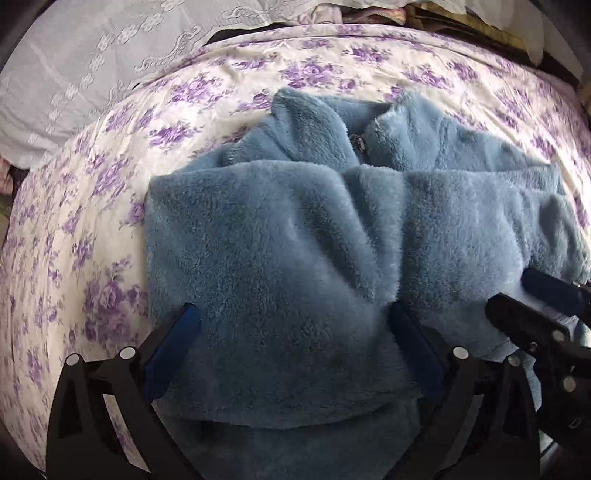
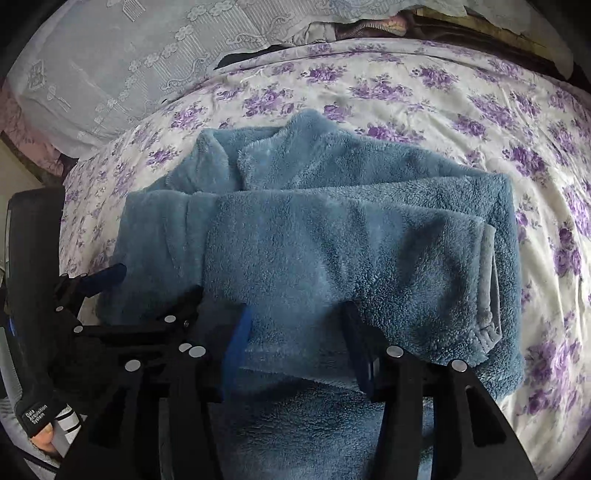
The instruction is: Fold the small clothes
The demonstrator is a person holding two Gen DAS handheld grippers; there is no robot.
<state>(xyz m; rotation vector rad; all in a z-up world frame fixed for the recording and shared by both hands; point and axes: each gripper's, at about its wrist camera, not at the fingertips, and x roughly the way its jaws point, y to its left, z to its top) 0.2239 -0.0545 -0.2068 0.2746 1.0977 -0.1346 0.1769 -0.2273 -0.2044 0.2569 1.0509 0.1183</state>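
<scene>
A blue fleece garment is lying on a bedspread printed with purple flowers, its collar and zip pull pointing toward the far edge of the bed and its folded sleeves lying crosswise, so the long axis of the bundle is running left to right across both views. A pale embroidered pillow is sitting at the far left, and a jumble of other fabrics is crowding the far edge of the bed; nothing is lying between the grippers and the fleece. The left gripper is hovering with its jaws spread wide over the near fold, its pads not pressing the cloth. The right gripper is standing partly open astride the near edge of the fleece, with the cloth between the jaws but not squeezed. The right wrist view alone is showing a sleeve cuff and a gloved hand at lower left; the zip pull is showing only in the left view.
</scene>
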